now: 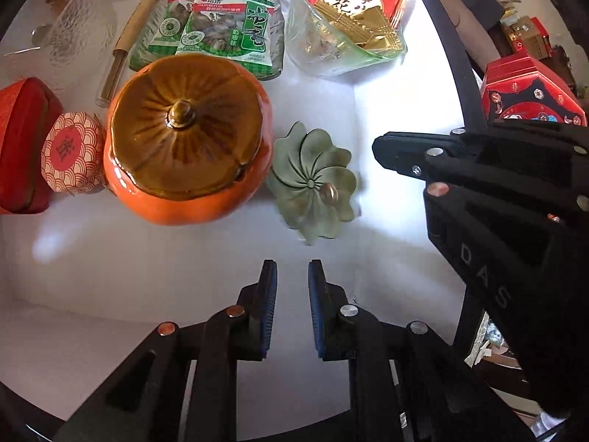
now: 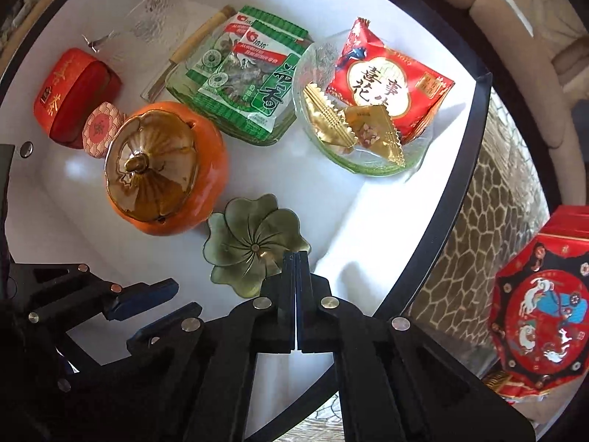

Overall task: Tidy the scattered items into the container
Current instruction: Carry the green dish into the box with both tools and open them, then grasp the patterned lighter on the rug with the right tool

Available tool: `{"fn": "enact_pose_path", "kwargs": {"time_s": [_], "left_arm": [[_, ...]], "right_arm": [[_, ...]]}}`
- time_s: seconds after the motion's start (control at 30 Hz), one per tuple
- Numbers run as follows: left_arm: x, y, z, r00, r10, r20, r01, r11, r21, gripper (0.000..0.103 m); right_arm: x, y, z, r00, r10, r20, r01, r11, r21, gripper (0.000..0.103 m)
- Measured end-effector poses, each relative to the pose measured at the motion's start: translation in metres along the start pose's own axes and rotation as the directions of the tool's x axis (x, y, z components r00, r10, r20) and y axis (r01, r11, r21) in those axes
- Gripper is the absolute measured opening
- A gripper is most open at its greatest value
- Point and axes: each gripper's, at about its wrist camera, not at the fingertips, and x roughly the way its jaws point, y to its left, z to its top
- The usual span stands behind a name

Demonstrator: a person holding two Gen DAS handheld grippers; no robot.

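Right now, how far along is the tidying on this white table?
Done: the red snack packet and gold-wrapped sweets sit in the clear glass bowl. In hand: nothing; the right gripper is shut and empty above the green flower-shaped dish, the left gripper slightly apart. Left: the green snack packets and the small round patterned tin lie loose beside the orange pumpkin-shaped jar.

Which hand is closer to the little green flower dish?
Probably the right. The right gripper, fingers closed, hovers at the green flower dish's edge. The left gripper, fingers slightly apart and empty, sits back from the dish over bare table.
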Motion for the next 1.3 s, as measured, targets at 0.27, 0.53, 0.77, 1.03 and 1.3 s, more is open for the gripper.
{"fn": "enact_pose_path", "kwargs": {"time_s": [0.27,0.53,0.77,1.03,1.3], "left_arm": [[-0.033,0.001,-0.011,0.992,-0.02,0.122,0.014,0.999,0.048,0.017],[-0.069,-0.002,-0.018,0.964,-0.078,0.256,0.075,0.997,0.024,0.017],[-0.09,-0.036,-0.046,0.84,-0.217,0.497,0.264,0.964,-0.027,0.038],[-0.075,-0.058,-0.033,0.826,-0.128,0.55,0.17,0.985,-0.025,0.056],[-0.076,-0.051,-0.028,0.804,-0.004,0.595,0.036,0.999,-0.041,0.056]], "right_arm": [[-0.042,-0.044,-0.025,0.96,0.147,0.238,-0.173,0.98,0.093,0.008],[-0.07,-0.13,-0.06,0.873,0.178,0.454,-0.32,0.912,0.257,0.014],[-0.009,-0.182,-0.081,0.87,0.17,0.462,-0.367,0.85,0.378,0.02],[0.063,-0.216,-0.079,0.81,0.296,0.506,-0.564,0.629,0.534,0.042],[0.086,-0.19,-0.027,0.883,0.205,0.422,-0.449,0.626,0.637,0.05]]}}
